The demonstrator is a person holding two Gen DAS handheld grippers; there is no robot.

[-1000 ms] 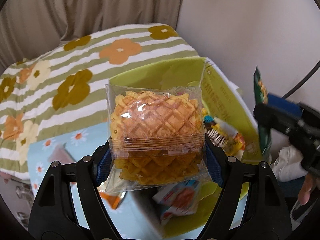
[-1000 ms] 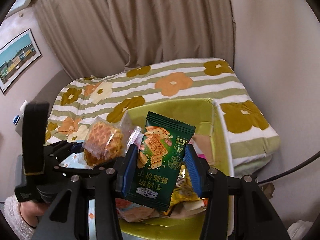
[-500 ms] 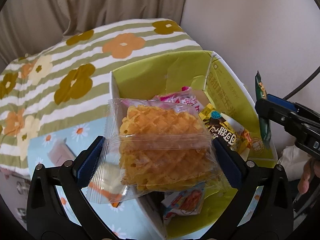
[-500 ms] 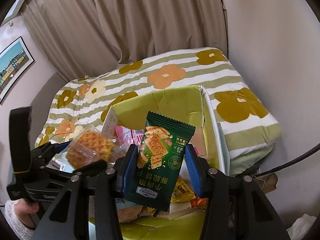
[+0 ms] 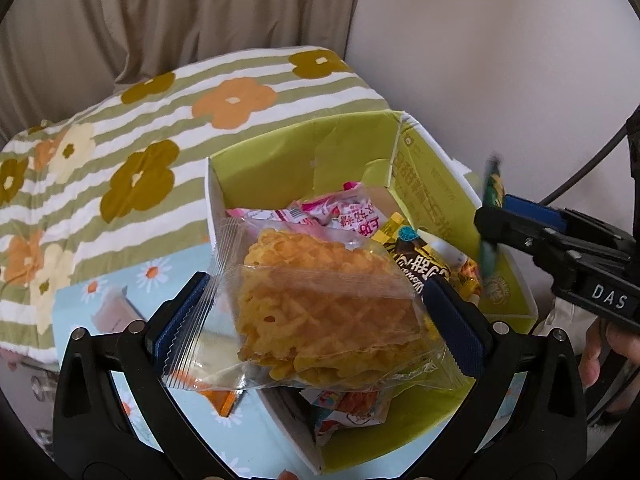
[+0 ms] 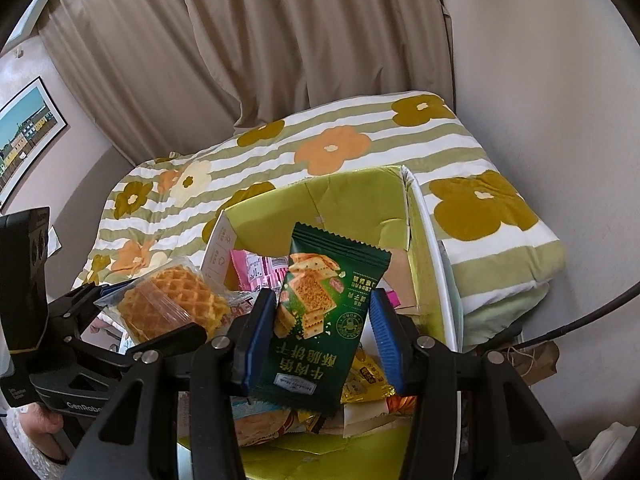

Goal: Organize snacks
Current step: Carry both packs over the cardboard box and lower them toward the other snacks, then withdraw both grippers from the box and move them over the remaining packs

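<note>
My left gripper [image 5: 316, 320] is wide open; a clear-wrapped waffle pack [image 5: 324, 312] lies flat between its blue pads, over the left part of the green box [image 5: 352, 148]. From the right wrist view the waffle pack [image 6: 168, 304] rests on the left gripper [image 6: 136, 320]. My right gripper [image 6: 320, 336] is shut on a dark green cracker packet [image 6: 320, 316], held upright above the box [image 6: 360, 192]. That packet shows edge-on in the left wrist view [image 5: 490, 220], at the box's right wall.
The box holds several snack packs: pink [image 5: 344, 216], yellow-brown [image 5: 424, 264], orange [image 5: 352, 408]. It sits on a light blue daisy-print board [image 5: 120, 292] on a flower-striped quilt [image 5: 160, 128]. Curtain behind, wall at right.
My left gripper has opened wider and tipped down over the box; the waffle pack has sagged flatter between the pads. My right gripper has kept its hold on the cracker packet and shifted slightly.
</note>
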